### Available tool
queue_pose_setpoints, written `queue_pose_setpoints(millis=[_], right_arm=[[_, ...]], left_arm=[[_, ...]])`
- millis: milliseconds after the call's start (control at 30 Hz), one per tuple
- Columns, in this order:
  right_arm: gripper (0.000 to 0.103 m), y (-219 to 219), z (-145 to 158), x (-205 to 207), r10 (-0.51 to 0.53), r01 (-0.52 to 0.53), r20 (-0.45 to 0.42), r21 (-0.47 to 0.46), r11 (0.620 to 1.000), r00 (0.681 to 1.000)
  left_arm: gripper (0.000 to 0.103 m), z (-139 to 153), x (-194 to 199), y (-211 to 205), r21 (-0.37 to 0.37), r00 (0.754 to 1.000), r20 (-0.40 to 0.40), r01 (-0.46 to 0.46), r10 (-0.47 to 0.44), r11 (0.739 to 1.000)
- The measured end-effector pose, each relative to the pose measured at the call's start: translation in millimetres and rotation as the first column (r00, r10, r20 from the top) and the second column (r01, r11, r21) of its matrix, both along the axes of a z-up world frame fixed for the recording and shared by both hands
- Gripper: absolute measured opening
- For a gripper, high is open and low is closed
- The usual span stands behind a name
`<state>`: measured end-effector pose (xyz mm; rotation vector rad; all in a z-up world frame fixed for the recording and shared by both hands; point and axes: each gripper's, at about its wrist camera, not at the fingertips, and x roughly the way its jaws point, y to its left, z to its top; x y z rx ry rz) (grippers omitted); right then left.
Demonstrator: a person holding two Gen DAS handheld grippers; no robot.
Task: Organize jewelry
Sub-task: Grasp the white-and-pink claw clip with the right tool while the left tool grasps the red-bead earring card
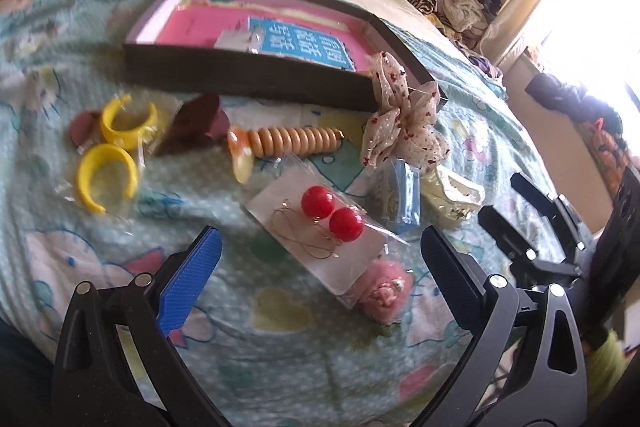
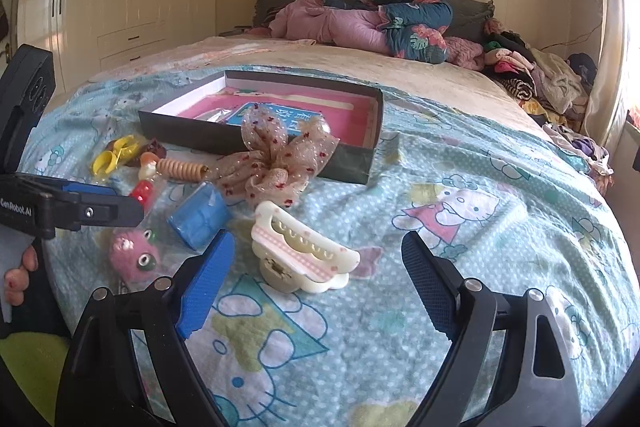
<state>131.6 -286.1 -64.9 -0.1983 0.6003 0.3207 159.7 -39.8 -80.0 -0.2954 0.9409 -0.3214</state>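
Note:
A black shallow box (image 1: 248, 77) with a pink lining lies on the bed; it also shows in the right wrist view (image 2: 352, 163). In front of it lie yellow cuffs (image 1: 106, 163), a wooden ring bracelet (image 1: 298, 141), a bagged pair of red ball earrings (image 1: 332, 213), a pink fuzzy piece (image 1: 386, 293), a blue packet (image 1: 404, 197) and a spotted fabric bow (image 1: 404, 123). My left gripper (image 1: 320, 255) is open just before the earrings. My right gripper (image 2: 318, 281) is open around a cream hair claw (image 2: 304, 255).
The Hello Kitty blanket (image 2: 460, 227) covers the near bed. Pink and floral bedding (image 2: 368, 23) lies at the headboard. A clothes pile (image 2: 540, 79) runs along the right side. The left gripper's body (image 2: 60, 207) sits left in the right wrist view.

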Motion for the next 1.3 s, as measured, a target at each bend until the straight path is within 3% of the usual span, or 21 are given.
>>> queue_pose_setpoints(millis=[233, 433, 567, 667, 800, 933, 1300], right_arm=[[0.083, -7.0, -11.2, 11.9, 0.019, -0.020, -0.034, -0.029, 0.999, 0.999], [0.083, -2.6, -17.8, 23.8, 0.065, -0.068, -0.057, -0.060, 0.996, 0.996], [0.083, 2.1, -21.4, 34.5, 0.091, -0.097, -0.084, -0.073, 0.993, 0.992], [0.082, 4.8, -24.4, 40.0, 0.113, -0.121, -0.106, -0.071, 0.990, 0.988], [0.074, 7.0, -25.3, 41.8, 0.130, -0.137, -0.118, -0.053, 0.989, 0.984], [0.053, 8.6, -26.1, 37.3, 0.155, -0.160, -0.137, -0.026, 0.987, 0.978], [0.052, -9.2, -18.5, 12.9, 0.112, -0.110, -0.126, 0.019, 0.994, 0.986]], left_arm=[[0.087, -5.0, 10.4, -5.2, -0.061, 0.998, -0.061, -0.033, 0.029, 0.998], [0.071, -4.7, 17.7, -7.9, -0.043, 0.995, -0.076, -0.067, 0.064, 0.997], [0.050, -0.1, 19.3, -5.3, -0.045, 0.996, -0.063, -0.065, 0.062, 0.997], [0.044, 2.0, 18.1, -4.9, -0.039, 0.997, -0.058, -0.060, 0.058, 0.997], [0.041, 5.0, 15.7, -8.5, -0.034, 0.998, -0.047, -0.046, 0.045, 0.998], [0.040, 7.7, 12.9, -11.3, -0.033, 0.999, -0.036, -0.028, 0.027, 0.999], [0.040, 24.7, 4.9, -15.4, 0.005, 0.999, 0.040, -0.009, 0.009, 1.000]])
